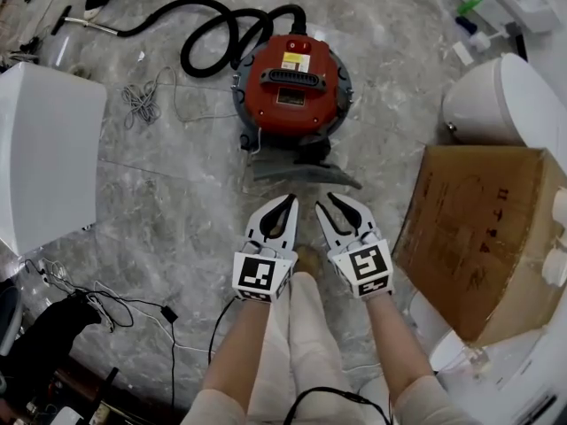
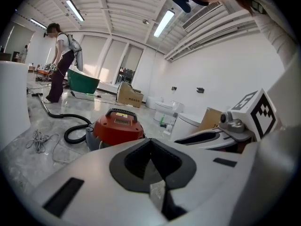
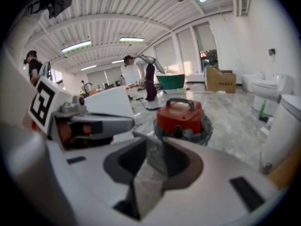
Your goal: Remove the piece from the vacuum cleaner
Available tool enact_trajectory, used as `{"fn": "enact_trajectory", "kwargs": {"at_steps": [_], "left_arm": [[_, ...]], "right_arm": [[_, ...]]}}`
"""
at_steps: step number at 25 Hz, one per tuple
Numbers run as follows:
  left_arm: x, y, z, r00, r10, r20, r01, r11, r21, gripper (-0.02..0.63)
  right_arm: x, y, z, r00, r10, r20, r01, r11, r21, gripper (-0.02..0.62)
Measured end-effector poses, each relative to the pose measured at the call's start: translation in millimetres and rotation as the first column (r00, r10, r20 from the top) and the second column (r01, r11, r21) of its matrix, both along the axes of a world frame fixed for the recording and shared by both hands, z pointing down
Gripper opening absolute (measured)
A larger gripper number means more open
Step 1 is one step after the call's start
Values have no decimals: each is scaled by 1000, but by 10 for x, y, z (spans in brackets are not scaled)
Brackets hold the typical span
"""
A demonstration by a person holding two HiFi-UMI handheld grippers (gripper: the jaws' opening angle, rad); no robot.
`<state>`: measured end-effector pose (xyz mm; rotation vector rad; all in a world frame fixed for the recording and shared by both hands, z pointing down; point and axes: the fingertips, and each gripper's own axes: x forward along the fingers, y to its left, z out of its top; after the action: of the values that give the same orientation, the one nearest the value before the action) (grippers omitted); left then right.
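Observation:
A round red vacuum cleaner (image 1: 292, 82) with a black handle stands on the marble floor, and its black hose (image 1: 213, 34) loops off to the upper left. A dark grey flat piece (image 1: 304, 168) lies against its near side. Both grippers hover side by side just short of that piece. My left gripper (image 1: 291, 200) is shut with nothing in it; its tips meet in the left gripper view (image 2: 150, 142), with the vacuum (image 2: 117, 126) beyond. My right gripper (image 1: 326, 202) stands a little open and empty; floor shows through its gap (image 3: 153, 142), and the vacuum (image 3: 181, 117) sits straight ahead.
A cardboard box (image 1: 478, 237) lies at the right with a white toilet (image 1: 496, 104) behind it. A white cabinet (image 1: 44, 158) stands at the left. Loose cords (image 1: 137, 104) and black cables (image 1: 115, 308) trail on the floor. People (image 2: 61, 62) work far off.

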<state>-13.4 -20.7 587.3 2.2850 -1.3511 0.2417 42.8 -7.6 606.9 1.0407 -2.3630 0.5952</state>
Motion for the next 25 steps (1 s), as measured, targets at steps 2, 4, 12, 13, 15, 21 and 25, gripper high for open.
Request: {"fn": "enact_trajectory", "kwargs": {"at_steps": [2, 4, 12, 13, 15, 21, 25], "left_arm": [[26, -48, 76, 1000, 15, 1, -15, 1000, 11, 21], [45, -50, 171, 1000, 21, -2, -21, 1000, 5, 21], [100, -58, 464, 1000, 9, -13, -10, 999, -37, 21], [114, -69, 489, 1000, 11, -14, -12, 999, -40, 21], [133, -83, 530, 1000, 14, -14, -15, 999, -43, 21], [158, -155, 638, 1000, 5, -22, -6, 998, -59, 21], [165, -174, 696, 1000, 11, -20, -12, 998, -70, 23]], "right_arm": [[1, -91, 87, 1000, -13, -25, 13, 1000, 7, 89], [-3, -135, 198, 997, -43, -64, 43, 999, 2, 98], [127, -261, 650, 974, -97, -205, 84, 994, -68, 148], [131, -291, 673, 972, -102, -211, 89, 994, -70, 155], [126, -339, 720, 967, -120, -224, 106, 991, -76, 167], [147, -432, 933, 948, -180, -262, 145, 978, -149, 187], [164, -485, 1032, 939, -207, -274, 157, 968, -194, 192]]}}
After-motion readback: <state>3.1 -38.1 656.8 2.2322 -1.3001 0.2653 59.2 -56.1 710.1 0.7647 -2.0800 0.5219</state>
